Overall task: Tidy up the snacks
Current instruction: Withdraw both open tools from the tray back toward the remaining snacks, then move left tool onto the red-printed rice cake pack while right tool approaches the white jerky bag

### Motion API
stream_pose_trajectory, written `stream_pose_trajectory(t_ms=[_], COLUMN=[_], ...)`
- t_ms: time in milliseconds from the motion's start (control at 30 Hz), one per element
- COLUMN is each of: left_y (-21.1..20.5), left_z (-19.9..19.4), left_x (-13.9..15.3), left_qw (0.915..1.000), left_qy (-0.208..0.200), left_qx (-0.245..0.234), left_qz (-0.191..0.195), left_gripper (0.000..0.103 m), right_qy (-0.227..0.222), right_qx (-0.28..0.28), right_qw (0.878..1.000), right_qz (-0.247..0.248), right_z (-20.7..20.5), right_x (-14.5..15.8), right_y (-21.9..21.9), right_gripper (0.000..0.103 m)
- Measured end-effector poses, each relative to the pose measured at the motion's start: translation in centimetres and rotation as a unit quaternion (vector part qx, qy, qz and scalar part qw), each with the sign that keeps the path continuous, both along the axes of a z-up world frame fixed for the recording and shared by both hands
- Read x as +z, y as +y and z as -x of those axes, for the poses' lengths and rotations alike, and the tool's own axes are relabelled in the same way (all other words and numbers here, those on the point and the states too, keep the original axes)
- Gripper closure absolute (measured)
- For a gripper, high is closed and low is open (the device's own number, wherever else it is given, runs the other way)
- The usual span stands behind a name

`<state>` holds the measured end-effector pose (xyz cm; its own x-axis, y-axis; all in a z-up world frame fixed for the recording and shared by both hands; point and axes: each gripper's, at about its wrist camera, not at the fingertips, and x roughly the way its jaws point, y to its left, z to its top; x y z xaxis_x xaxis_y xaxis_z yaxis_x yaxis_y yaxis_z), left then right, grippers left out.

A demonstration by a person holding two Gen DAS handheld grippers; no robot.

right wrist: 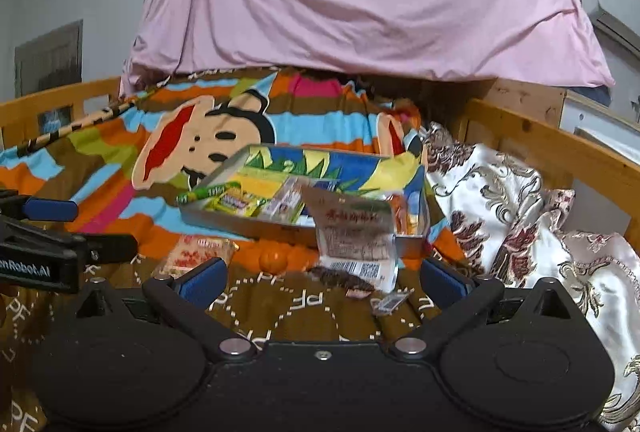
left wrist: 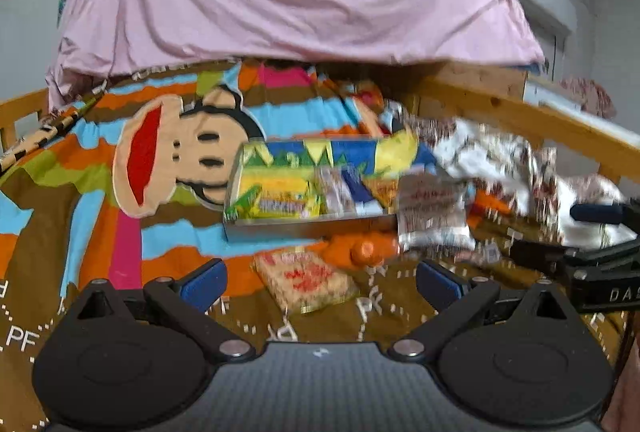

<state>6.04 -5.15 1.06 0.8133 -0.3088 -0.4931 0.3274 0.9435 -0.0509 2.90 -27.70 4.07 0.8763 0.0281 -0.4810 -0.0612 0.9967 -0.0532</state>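
Your left gripper and right gripper both gape wide, holding nothing, low over the blanket. Snack tin sits ahead, packets inside; red-print snack pack lies between your left fingers, small orange just beside it

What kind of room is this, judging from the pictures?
Most likely a bedroom, with the work done on a bed: a cartoon bedspread inside a wooden bed rail, a satin pillow at the side, and an air conditioner on the wall.
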Motion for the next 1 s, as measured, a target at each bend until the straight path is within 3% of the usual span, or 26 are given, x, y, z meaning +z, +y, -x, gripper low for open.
stream_pose_trajectory(t_ms=[400,733,1000], left_y=[-0.5,-0.3,-1.3], left_z=[-1.2,-3.9,-7.2], left_x=[-2.3,-3.6,-4.6], left_qw=[0.9985,0.9966,0.9966], left_qy=[0.051,0.078,0.079], left_qx=[0.001,0.017,0.013], left_qz=[-0.023,0.016,0.02], left_gripper=[0.001,0.001,0.001], right_qy=[0.055,0.093,0.096], right_qx=[0.003,-0.001,0.023], right_qw=[0.998,0.995,0.995], right_qz=[-0.016,-0.028,0.012], right_z=[-1.8,-3.9,-6.3], right_x=[-1.5,-3.2,-4.1], right_y=[-0.3,-0.6,-0.6], right_gripper=[0.001,0.001,0.001])
